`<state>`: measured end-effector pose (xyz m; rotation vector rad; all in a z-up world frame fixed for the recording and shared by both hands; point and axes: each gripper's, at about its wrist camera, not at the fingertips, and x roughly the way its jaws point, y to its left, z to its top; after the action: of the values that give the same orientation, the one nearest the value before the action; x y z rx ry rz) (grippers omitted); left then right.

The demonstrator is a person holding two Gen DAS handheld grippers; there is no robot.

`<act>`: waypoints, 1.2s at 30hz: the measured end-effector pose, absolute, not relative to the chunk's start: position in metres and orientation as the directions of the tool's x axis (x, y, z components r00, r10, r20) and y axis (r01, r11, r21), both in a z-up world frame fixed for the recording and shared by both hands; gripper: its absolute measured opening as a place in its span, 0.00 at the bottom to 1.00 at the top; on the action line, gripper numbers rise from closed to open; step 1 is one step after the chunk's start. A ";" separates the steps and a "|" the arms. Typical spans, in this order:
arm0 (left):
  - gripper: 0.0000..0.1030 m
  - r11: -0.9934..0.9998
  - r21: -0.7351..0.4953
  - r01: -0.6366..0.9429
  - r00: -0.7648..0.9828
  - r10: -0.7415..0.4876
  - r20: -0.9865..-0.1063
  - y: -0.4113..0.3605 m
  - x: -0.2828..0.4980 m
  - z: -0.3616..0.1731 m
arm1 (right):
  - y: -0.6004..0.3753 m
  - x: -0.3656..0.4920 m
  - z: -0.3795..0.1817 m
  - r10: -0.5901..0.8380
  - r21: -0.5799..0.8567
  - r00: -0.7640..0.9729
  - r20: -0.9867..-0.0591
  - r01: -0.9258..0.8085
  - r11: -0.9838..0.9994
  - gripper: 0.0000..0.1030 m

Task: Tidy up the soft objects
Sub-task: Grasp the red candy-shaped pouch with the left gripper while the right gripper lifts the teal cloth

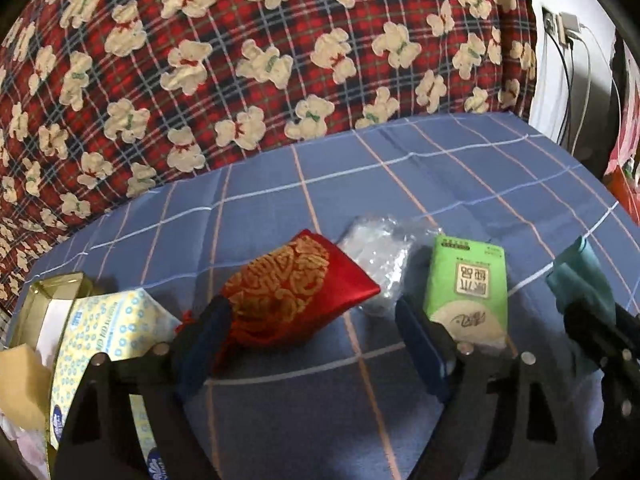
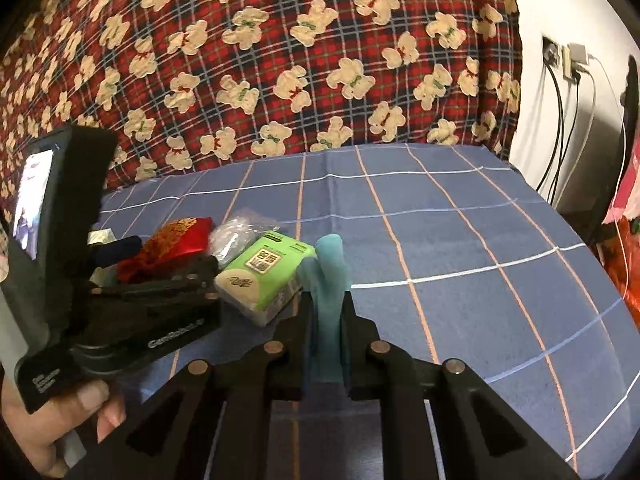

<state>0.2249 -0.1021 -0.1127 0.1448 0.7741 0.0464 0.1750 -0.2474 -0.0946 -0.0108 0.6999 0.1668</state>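
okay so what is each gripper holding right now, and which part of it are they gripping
The right gripper is shut on the teal cloth, pinching its lower part. The left gripper holds nothing: its jaws stand apart around the red pouch.

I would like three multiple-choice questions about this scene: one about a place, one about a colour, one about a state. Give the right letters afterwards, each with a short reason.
1. Where does the green tissue pack lie?
A. between the clear plastic bag and the teal cloth
B. inside the gold box
C. on the bear-print blanket

2. What colour is the drawstring pouch?
A. blue and white
B. red and gold
C. plain black

3. How is the right gripper?
A. open and empty
B. shut on the tissue pack
C. shut on the teal cloth

Answers:
1 A, the bag is at its left and the cloth at its right on the blue sheet.
2 B, red fabric with a gold pattern.
3 C, both fingers press the cloth.
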 end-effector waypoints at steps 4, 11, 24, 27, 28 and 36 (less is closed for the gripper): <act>0.10 0.994 0.106 0.018 0.689 0.064 -0.721 -0.096 0.230 -0.116 | -0.246 0.175 -0.095 0.154 0.052 0.750 -0.643 -0.158 0.986 0.13; 0.05 0.995 0.089 0.035 0.704 0.039 -0.710 -0.099 0.218 -0.111 | -0.250 0.171 -0.093 0.153 0.064 0.768 -0.622 -0.145 0.987 0.13; 0.05 0.994 0.061 0.093 0.811 -0.040 -0.584 -0.103 0.152 -0.092 | -0.255 0.156 -0.082 0.137 0.090 0.826 -0.547 -0.104 0.990 0.13; 0.05 0.995 0.037 0.096 0.832 -0.060 -0.552 -0.098 0.141 -0.088 | -0.255 0.153 -0.081 0.131 0.091 0.832 -0.539 -0.097 0.991 0.13; 0.05 0.995 0.027 0.094 0.839 -0.064 -0.540 -0.096 0.137 -0.086 | -0.255 0.152 -0.081 0.131 0.092 0.834 -0.536 -0.097 0.991 0.13; 0.05 0.993 -0.071 0.091 0.864 -0.114 -0.490 -0.073 0.119 -0.080 | -0.249 0.144 -0.079 0.144 0.100 0.846 -0.513 -0.108 0.989 0.13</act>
<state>0.1185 -0.0726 -0.0798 -0.0460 0.5167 -0.1071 0.1438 -0.2486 -0.0794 0.0678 0.5466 0.1329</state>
